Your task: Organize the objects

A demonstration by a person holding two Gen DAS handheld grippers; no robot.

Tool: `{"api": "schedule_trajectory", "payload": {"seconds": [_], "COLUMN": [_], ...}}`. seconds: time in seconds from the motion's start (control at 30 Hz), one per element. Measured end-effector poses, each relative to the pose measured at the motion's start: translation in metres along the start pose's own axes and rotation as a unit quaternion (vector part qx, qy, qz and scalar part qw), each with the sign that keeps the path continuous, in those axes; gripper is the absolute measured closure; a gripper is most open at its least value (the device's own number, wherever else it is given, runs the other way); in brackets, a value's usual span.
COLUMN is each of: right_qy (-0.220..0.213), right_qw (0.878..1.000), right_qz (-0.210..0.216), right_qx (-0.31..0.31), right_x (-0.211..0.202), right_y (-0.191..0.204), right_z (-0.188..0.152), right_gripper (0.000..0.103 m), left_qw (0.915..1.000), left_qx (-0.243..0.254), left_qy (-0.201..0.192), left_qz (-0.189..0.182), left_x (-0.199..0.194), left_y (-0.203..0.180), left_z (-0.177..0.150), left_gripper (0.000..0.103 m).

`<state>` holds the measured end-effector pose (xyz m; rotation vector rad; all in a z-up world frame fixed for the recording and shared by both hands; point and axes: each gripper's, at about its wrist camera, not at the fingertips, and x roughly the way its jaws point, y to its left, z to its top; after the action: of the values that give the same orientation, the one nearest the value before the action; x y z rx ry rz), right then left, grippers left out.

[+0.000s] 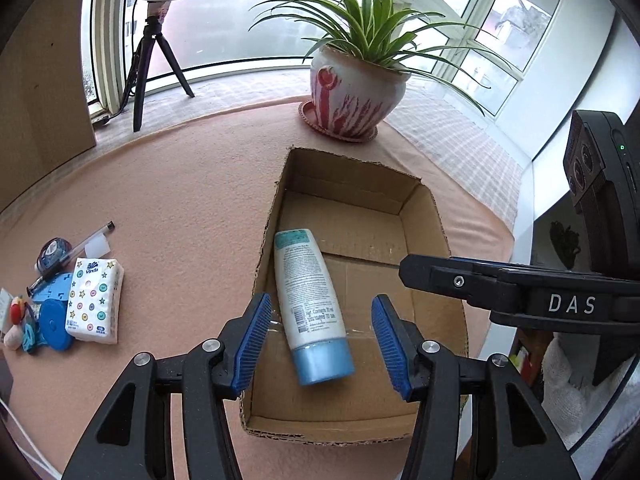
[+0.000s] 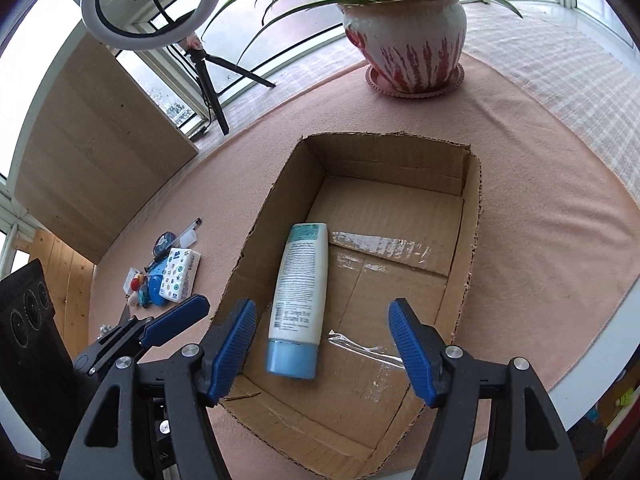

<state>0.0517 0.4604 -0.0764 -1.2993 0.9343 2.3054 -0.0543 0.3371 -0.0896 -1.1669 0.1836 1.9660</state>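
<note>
Beside box [image 1: 276,196], Vinda tissue pack [image 1: 95,300], tube [image 1: 312,308] 70 ml

tube [image 1: 310,304] white, blue cap, teal end | box [image 1: 416,200] plain brown cardboard | cloth [image 1: 180,184] peach-pink | pot [image 1: 356,92] at 12 o'clock white with red streaks | tissue pack [image 1: 95,300] at 9 o'clock white with coloured buttons, stars | gripper pads [image 1: 256,340] blue, ribbed

Both 2 wrist views look steeply down from close above the cardboard box [image 1: 424,216] [image 2: 472,208]; they share the box, the potted plant [image 1: 356,92] [image 2: 408,36] and the window.
</note>
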Motion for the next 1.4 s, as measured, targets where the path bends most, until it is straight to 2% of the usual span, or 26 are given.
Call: {"api": "schedule_trajectory", "payload": {"seconds": [0.2, 0.33, 0.4, 0.43, 0.5, 0.57, 0.67, 0.77, 0.87, 1.1, 1.23, 1.4], "right_qy": [-0.001, 0.013, 0.024, 0.028, 0.042, 0.056, 0.056, 0.057, 0.056, 0.061, 0.062, 0.064], "right_qw": [0.999, 0.997, 0.996, 0.996, 0.995, 0.994, 0.994, 0.992, 0.989, 0.977, 0.967, 0.959], "right_qz": [-0.04, -0.072, -0.084, -0.087, -0.088, -0.087, -0.093, -0.101, -0.109, -0.132, -0.141, -0.146], "right_qx": [0.019, 0.011, 0.011, 0.009, -0.006, -0.017, -0.031, -0.055, -0.086, -0.157, -0.205, -0.233], "right_x": [0.003, 0.013, 0.019, 0.02, 0.025, 0.033, 0.038, 0.044, 0.051, 0.08, 0.093, 0.109], "right_y": [-0.027, -0.037, -0.041, -0.042, -0.042, -0.04, -0.035, -0.026, -0.013, 0.02, 0.044, 0.058], "right_z": [0.0, 0.002, 0.0, 0.0, 0.0, 0.001, 0.005, 0.01, 0.017, 0.036, 0.045, 0.054], "right_gripper": [0.038, 0.038, 0.047, 0.056, 0.062, 0.072, 0.073, 0.074, 0.074, 0.074, 0.074, 0.074], "left_qw": [0.9987, 0.9976, 0.9966, 0.9965, 0.9968, 0.9969, 0.9973, 0.9976, 0.9972, 0.9943, 0.99, 0.9856], "left_qx": [-0.013, -0.035, -0.048, -0.051, -0.048, -0.048, -0.053, -0.053, -0.055, -0.098, -0.132, -0.154], "left_qy": [-0.008, 0.003, 0.006, 0.006, 0.011, 0.019, 0.023, 0.028, 0.023, -0.002, -0.023, -0.037], "left_qz": [0.048, 0.06, 0.066, 0.066, 0.063, 0.06, 0.046, 0.034, 0.045, 0.043, 0.045, 0.061], "left_x": [-0.005, 0.001, 0.002, 0.001, 0.001, 0.003, 0.004, 0.006, 0.005, -0.006, -0.011, -0.012], "left_y": [0.019, 0.035, 0.041, 0.042, 0.042, 0.042, 0.039, 0.033, 0.028, 0.03, 0.035, 0.036], "left_z": [-0.007, -0.016, -0.02, -0.023, -0.027, -0.031, -0.036, -0.042, -0.048, -0.063, -0.074, -0.078], "left_gripper": [0.047, 0.048, 0.053, 0.054, 0.055, 0.059, 0.065, 0.065, 0.065, 0.065, 0.065, 0.065]}}
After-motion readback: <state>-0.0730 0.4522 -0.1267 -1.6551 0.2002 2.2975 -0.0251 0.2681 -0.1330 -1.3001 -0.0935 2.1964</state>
